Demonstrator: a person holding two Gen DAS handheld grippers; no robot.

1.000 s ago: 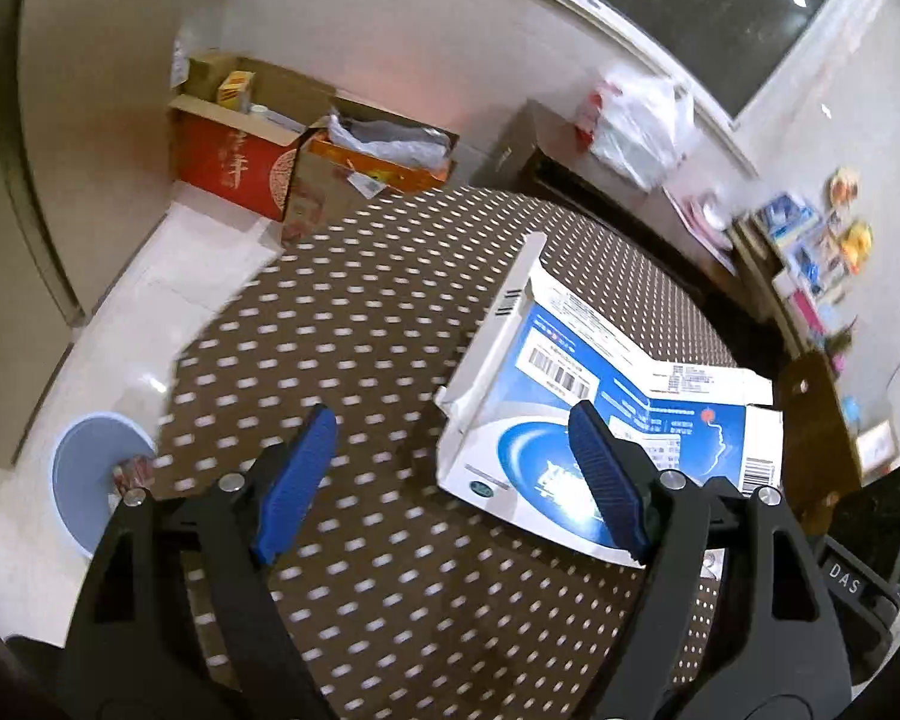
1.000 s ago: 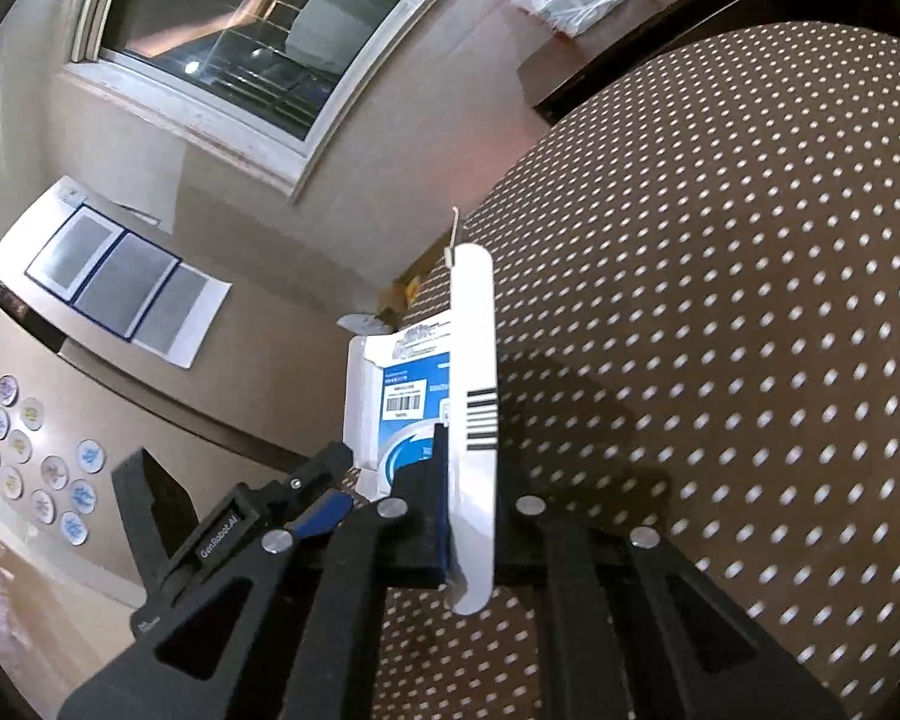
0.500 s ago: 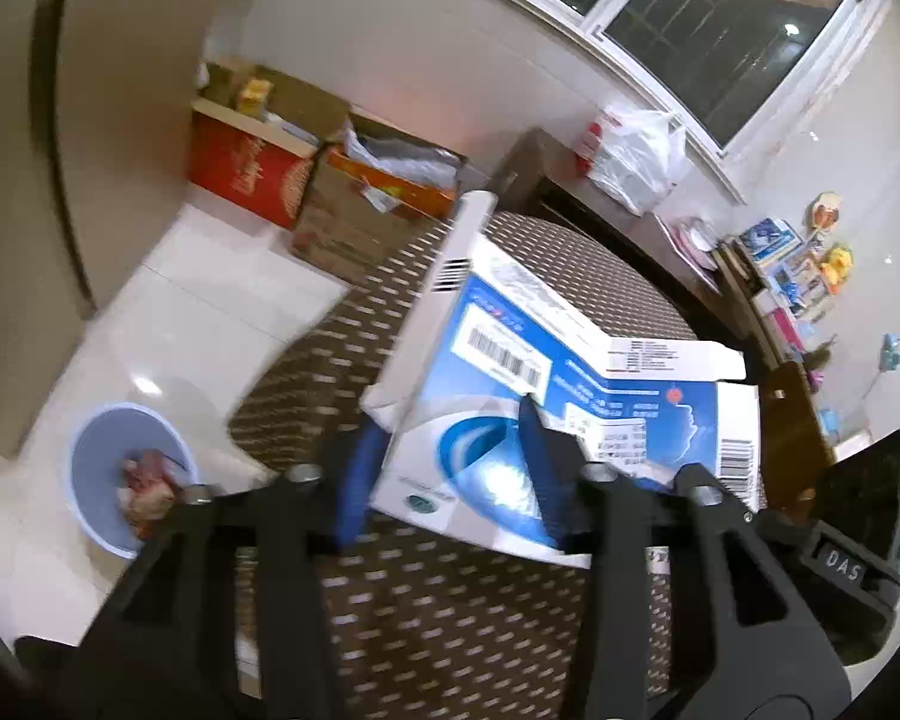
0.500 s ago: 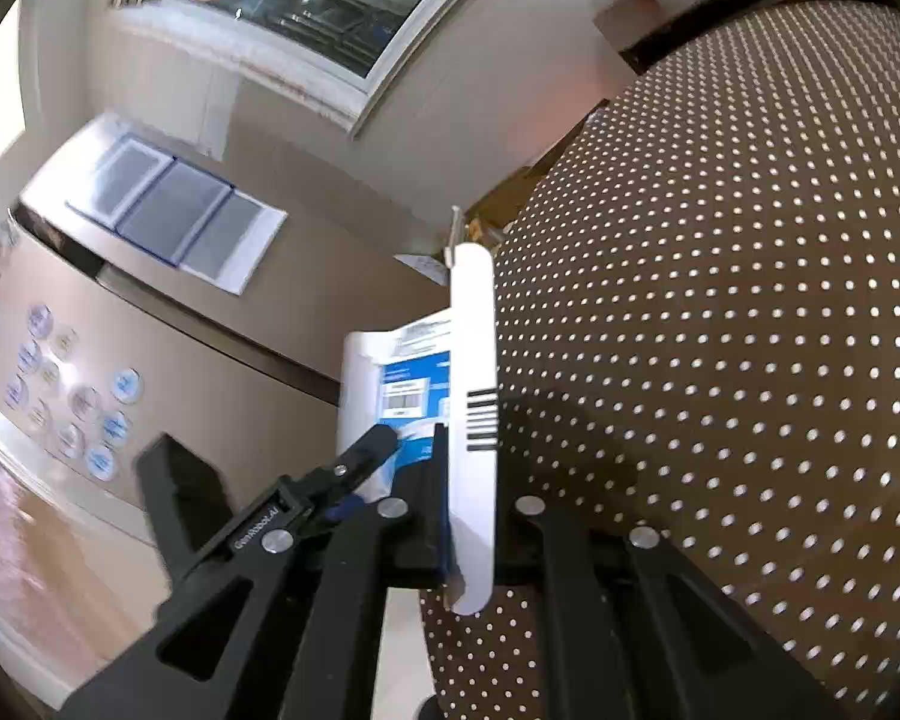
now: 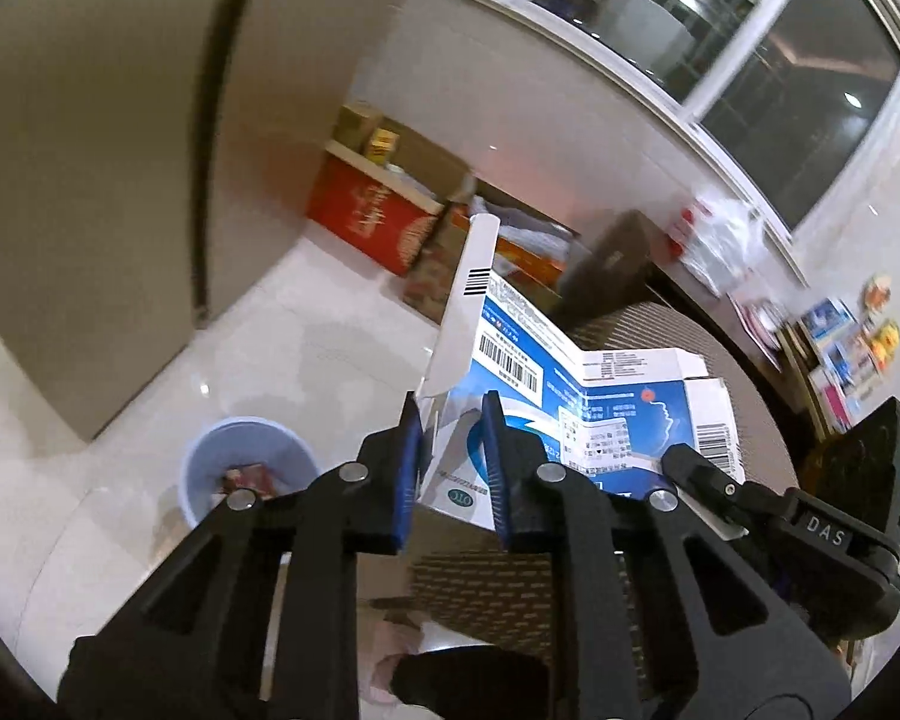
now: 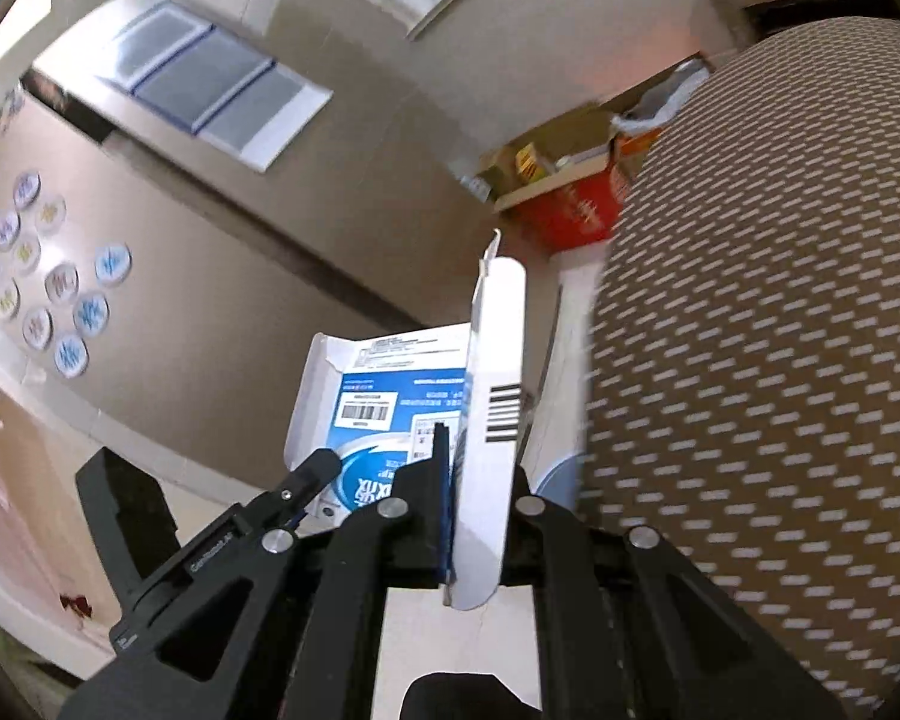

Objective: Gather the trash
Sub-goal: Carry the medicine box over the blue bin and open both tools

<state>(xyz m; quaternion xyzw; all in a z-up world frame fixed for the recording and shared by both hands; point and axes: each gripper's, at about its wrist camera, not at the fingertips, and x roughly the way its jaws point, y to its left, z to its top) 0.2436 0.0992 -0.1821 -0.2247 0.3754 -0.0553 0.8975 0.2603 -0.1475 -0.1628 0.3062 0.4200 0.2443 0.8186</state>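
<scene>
Bin (image 5: 249,468) first, at the far left of the left wrist view: a pale blue pail is standing on the floor beside the worktop (image 5: 660,330), with some scraps already lying inside, so it is likely serving as the target for the carton. The flattened blue-and-white carton (image 5: 570,384) is hanging in the air, partly past the edge of the dotted worktop and near the bin but not yet over it; two grips are probably steadying the floppy sheet for the carry. The left gripper (image 5: 447,468) is closing, its blue pads (image 5: 491,468) standing narrowly apart on either side of the carton's lower folded corner, with a sliver of gap visible on the left side. Further right, the right gripper (image 6: 477,531) is pinching the carton's white side flap, its fingers pressed tight against it.
</scene>
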